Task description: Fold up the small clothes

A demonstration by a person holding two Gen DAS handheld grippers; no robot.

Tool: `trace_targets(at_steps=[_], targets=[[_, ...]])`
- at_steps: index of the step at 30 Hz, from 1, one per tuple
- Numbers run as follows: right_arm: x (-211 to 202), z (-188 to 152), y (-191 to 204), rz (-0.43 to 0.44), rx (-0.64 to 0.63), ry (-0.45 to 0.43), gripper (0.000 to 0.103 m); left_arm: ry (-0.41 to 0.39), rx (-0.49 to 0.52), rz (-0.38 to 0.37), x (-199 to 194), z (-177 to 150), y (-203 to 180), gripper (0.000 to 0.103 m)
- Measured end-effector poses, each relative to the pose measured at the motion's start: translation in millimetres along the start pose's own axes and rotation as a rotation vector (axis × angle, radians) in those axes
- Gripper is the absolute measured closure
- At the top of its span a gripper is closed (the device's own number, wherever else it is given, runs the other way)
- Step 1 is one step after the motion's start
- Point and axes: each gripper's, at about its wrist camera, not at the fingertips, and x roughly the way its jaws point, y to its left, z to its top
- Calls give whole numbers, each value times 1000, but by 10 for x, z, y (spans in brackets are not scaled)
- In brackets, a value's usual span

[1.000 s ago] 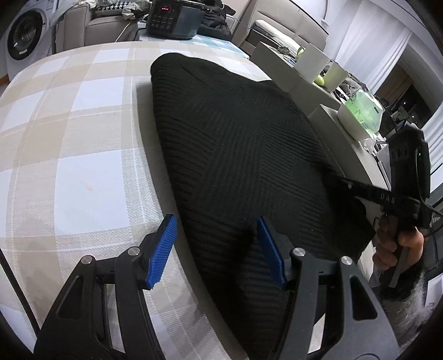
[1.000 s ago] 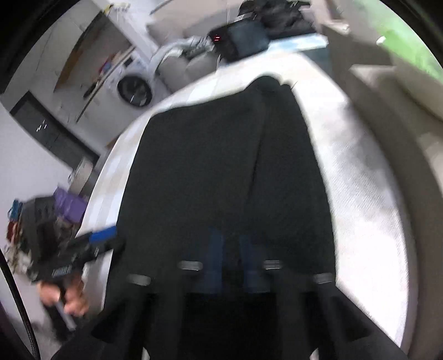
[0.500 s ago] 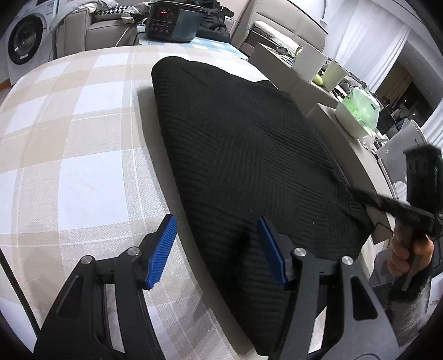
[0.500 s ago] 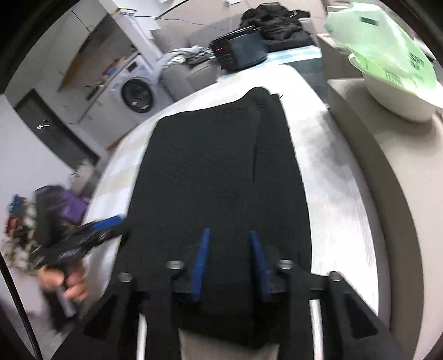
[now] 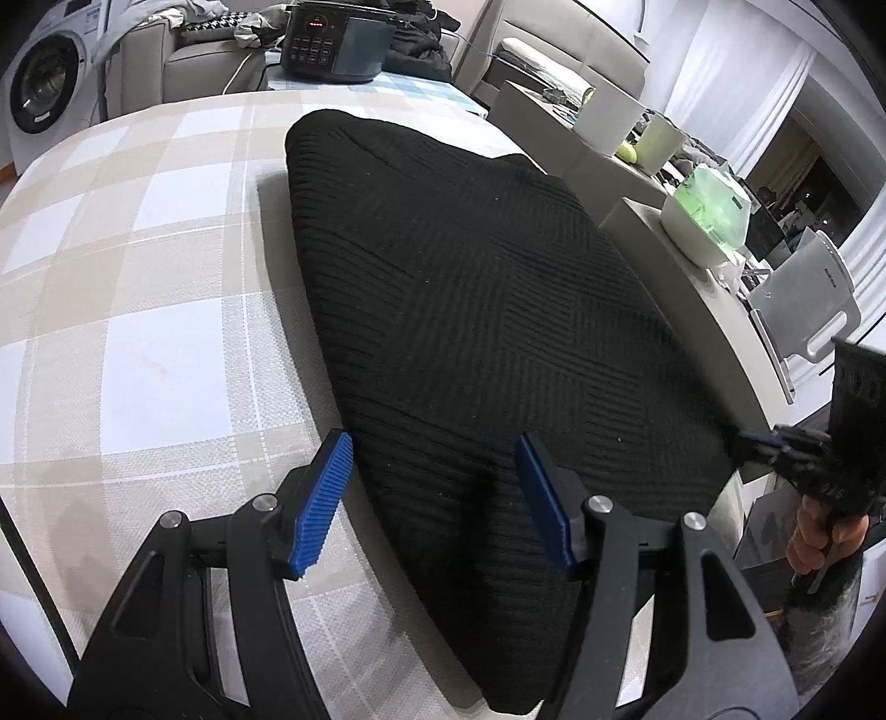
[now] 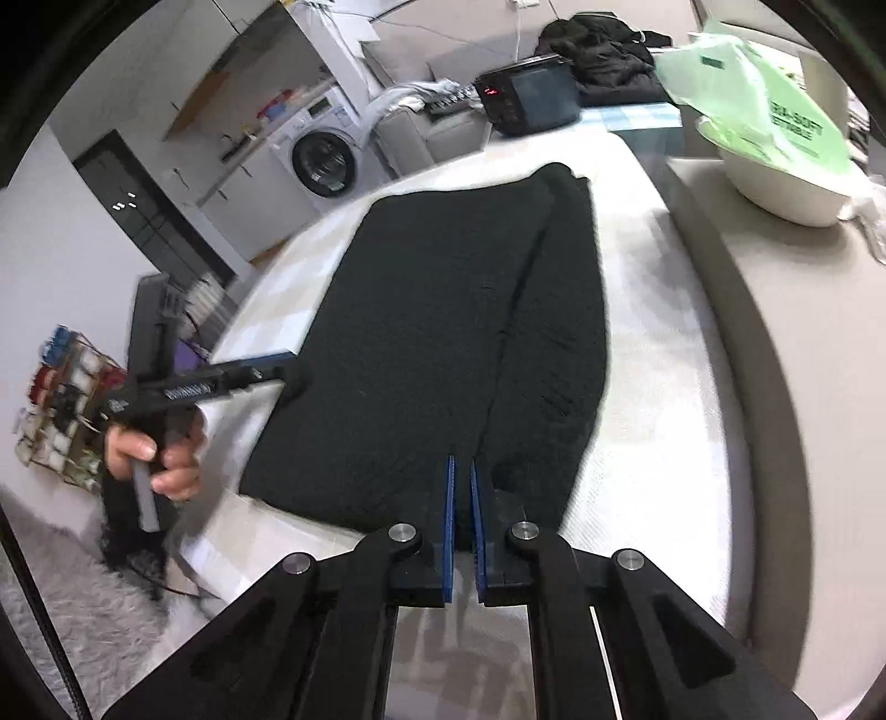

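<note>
A black ribbed knit garment lies folded lengthwise on the checked tablecloth; it also shows in the right wrist view. My left gripper is open and empty, its jaws straddling the garment's near left edge. In the right wrist view it sits at the garment's left edge. My right gripper is shut with nothing between the pads, just above the garment's near edge. In the left wrist view it is at the garment's right corner.
A black cooker stands at the table's far end, with dark clothes behind it. A white bowl with a green bag sits on the side counter to the right. A washing machine stands at the back. A grey rug lies below.
My right gripper has closed and pulled back off the garment toward its near edge. The garment now lies flat. My left gripper has stayed open in place.
</note>
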Motion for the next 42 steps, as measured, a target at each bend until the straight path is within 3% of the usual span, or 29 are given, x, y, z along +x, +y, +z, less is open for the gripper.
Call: trace_targets(at_steps=[2, 5, 7, 9, 14, 15, 16, 20, 21, 23, 25, 27, 31, 36, 38, 41, 42], targets=[[197, -28, -44, -97, 3, 72, 98, 5, -4, 3, 9, -4, 14, 45], [80, -23, -106, -84, 46, 45, 91, 11, -1, 6, 4, -20, 20, 45], [-103, 7, -154, -61, 58, -43, 74, 13, -1, -4, 9, -25, 19, 45], [-157, 46, -171, -61, 72, -82, 64, 16, -6, -4, 31, -20, 18, 45], [56, 71, -247, -152, 116, -37, 67, 33, -41, -12, 84, -39, 72, 45], [90, 50, -286, -162, 132, -27, 85, 38, -44, -8, 91, -46, 87, 45], [145, 30, -300, -157, 147, -3, 93, 39, -43, -3, 90, -55, 97, 45], [105, -9, -279, -177, 123, 49, 92, 30, -44, -2, 40, -59, 148, 45], [63, 15, -281, -213, 126, 38, 88, 27, -45, -1, 35, -53, 158, 45], [-27, 89, -275, -217, 139, -30, 83, 18, -47, -2, 33, -34, 168, 45], [-51, 195, -249, -205, 153, -92, 67, 11, -46, 0, 50, -7, 162, 45], [-19, 428, -200, -162, 153, -186, 59, 4, -36, 14, 75, 22, 140, 45], [301, 915, -130, -90, 132, -203, 59, -15, -39, 21, 117, 118, 124, 45], [944, 1512, -182, -108, 105, -147, 59, -50, -71, 56, 184, 271, 195, 45], [1156, 1650, -286, -170, 133, -110, 64, -64, -88, 62, 203, 336, 252, 45], [1280, 1749, -362, -171, 120, -85, 71, -70, -111, 74, 244, 411, 348, 45], [1304, 1771, -386, -170, 124, -80, 77, -67, -125, 70, 271, 442, 390, 45]])
